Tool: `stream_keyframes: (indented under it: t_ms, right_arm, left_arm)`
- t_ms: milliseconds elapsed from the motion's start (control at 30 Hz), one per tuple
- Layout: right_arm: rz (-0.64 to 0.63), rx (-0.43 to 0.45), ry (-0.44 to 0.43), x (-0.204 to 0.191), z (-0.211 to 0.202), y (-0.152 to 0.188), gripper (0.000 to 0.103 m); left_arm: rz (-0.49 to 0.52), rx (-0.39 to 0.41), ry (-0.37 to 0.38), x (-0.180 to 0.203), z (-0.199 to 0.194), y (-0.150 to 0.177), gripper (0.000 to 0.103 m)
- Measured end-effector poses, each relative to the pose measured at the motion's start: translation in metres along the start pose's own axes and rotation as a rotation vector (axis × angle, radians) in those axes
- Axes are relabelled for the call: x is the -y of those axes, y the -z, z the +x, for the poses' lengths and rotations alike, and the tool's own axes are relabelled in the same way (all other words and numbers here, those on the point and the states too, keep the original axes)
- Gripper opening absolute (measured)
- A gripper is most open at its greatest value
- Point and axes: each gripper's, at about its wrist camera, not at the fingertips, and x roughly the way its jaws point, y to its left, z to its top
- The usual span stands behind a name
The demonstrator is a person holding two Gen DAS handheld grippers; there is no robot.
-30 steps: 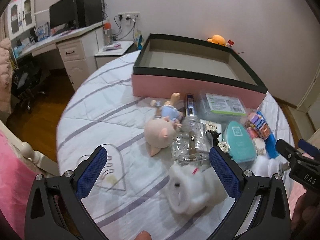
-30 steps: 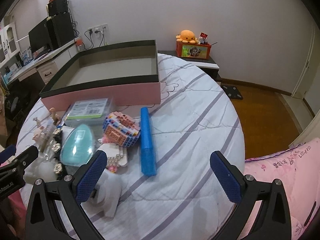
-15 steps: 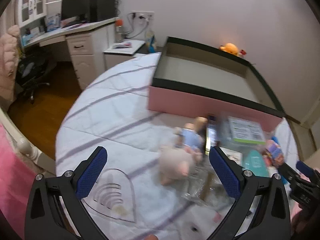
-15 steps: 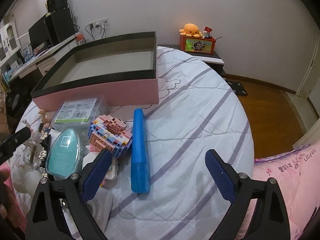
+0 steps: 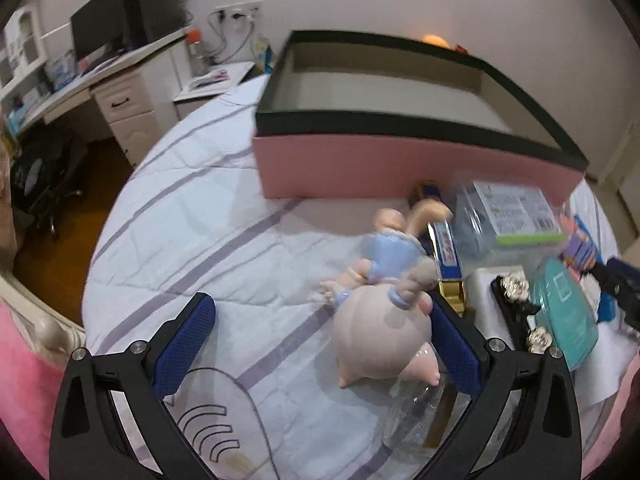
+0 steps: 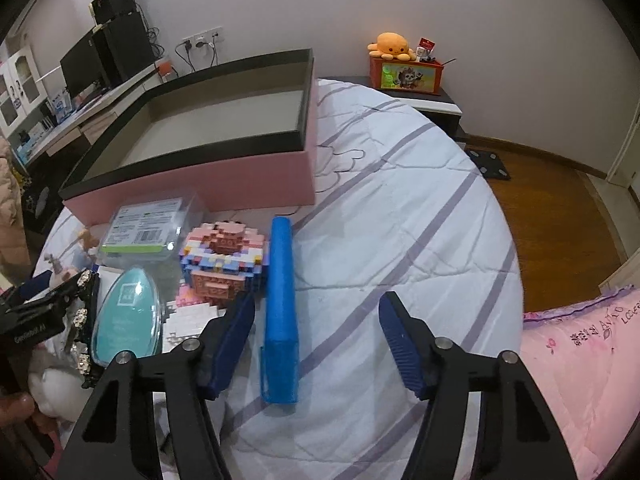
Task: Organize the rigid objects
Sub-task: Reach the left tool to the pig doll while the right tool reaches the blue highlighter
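A large pink box with a black rim stands open and empty at the back of the round bed. In front of it lies a heap of objects. My left gripper is open, low over the bed, with a pink pig doll between its fingers near the right pad. My right gripper is open, and a long blue case lies between its fingers, nearer the left one. A brick model, a teal oval case and a clear plastic box lie left of the blue case.
A clear bottle lies under the pig doll, and a gold-and-blue box lies beside it. A desk with a monitor stands far left. A nightstand with an orange plush stands behind the bed. A pink pillow lies right.
My left gripper has moved forward and down toward the pig doll, which now sits between its fingers. My right gripper has moved forward over the blue case, and its fingers have come closer together.
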Motion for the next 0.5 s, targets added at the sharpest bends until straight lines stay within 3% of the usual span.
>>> stream_keyframes:
  t_ms: [133,233,267,333,500]
  right_arm:
    - [-0.025,-0.026,-0.005,-0.003,0.012,-0.001,0.056]
    - [-0.051,-0.019,0.0,-0.007,0.015,-0.001,0.046]
    - [-0.058,-0.017,-0.002,-0.008,0.015,-0.001,0.042]
    - [-0.072,-0.012,-0.016,-0.01,0.014,-0.001,0.026]
    - [-0.077,-0.004,-0.029,-0.011,0.009,0.002,0.026]
  left_arm:
    - [0.022,-0.006,0.008,0.007,0.003,-0.004,0.091]
    - [0.029,0.012,0.032,0.009,-0.002,-0.003,0.071]
    - [0.033,0.017,0.043,0.01,-0.005,-0.002,0.059]
    - [0.033,0.022,0.05,0.01,-0.006,-0.003,0.058]
    - [0.003,0.034,0.094,0.001,-0.01,-0.001,0.057]
